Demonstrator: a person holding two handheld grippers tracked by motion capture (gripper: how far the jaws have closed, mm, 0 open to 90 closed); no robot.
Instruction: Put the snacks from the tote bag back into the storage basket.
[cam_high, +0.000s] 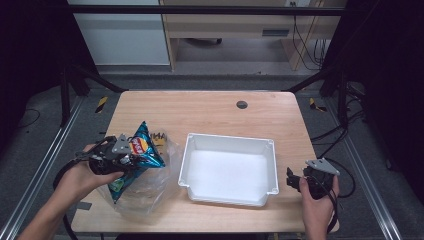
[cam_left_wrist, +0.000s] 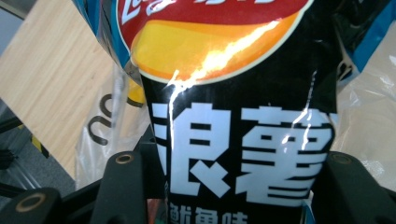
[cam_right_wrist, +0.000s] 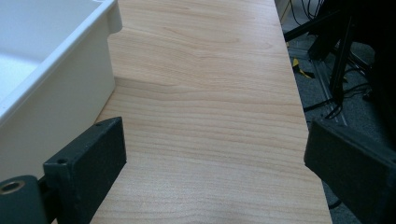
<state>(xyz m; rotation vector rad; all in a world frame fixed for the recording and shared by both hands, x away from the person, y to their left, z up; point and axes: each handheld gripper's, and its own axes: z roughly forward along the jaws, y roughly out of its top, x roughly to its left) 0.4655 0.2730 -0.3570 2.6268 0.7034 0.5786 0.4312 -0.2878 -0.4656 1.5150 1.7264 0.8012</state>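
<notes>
My left fingers (cam_left_wrist: 121, 186) clamp the chip bag (cam_left_wrist: 233, 116), lifted over the clear plastic bag (cam_high: 150, 190)
My right gripper (cam_high: 300, 181) waits wide apart beside the white bin (cam_high: 272, 165), which is unfilled: the drop remains

Tray (cam_high: 272, 165): white, rectangular, between the two tools; one outer wall just left of the right tool's near jaw in the right gripper view (cam_right_wrist: 60, 107).
Table (cam_high: 200, 112): light wood grain, rounded corners; bare surface ahead of the right tool's jaws (cam_right_wrist: 205, 93).
Grommet (cam_high: 242, 104): dark, round, set in the table top, well beyond both tools.
Floor tape (cam_high: 101, 104): yellow-black striped, off the table's far left corner.
Cables (cam_high: 345, 132): black, on the floor past the right tool.
</notes>
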